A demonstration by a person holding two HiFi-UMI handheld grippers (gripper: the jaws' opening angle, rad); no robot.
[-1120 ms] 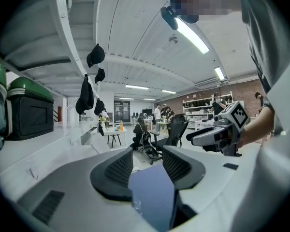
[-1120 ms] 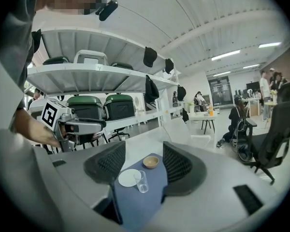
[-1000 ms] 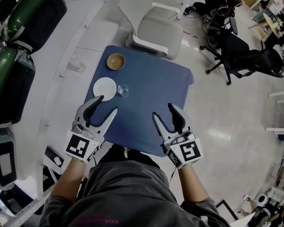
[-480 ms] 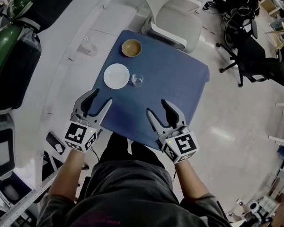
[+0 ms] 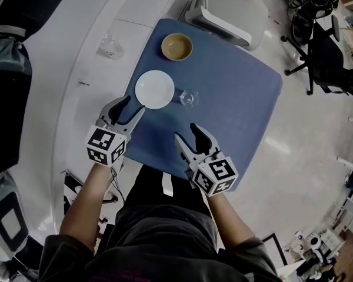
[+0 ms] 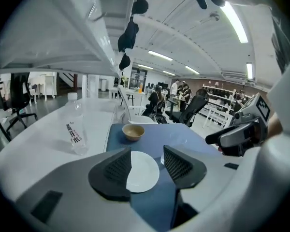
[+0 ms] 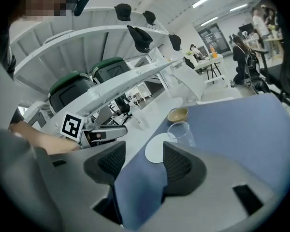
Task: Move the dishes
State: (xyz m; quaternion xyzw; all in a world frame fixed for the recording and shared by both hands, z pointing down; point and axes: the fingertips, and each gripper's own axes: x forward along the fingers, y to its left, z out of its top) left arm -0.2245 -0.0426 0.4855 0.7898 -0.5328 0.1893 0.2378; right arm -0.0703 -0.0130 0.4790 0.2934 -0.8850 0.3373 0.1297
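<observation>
Since a second ago, both tongs sank toward worktop (image 5: 235,98) and closed on dishes. Left tongs (image 5: 134,106) gaped wide, empty, tips just beside near rim of white plate (image 5: 155,89), lined up to take it. Right tongs (image 5: 185,131) equally wide, empty, over bare cloth, short of glass (image 5: 188,97). Bowl (image 5: 176,46) beyond plate, untouched.
</observation>
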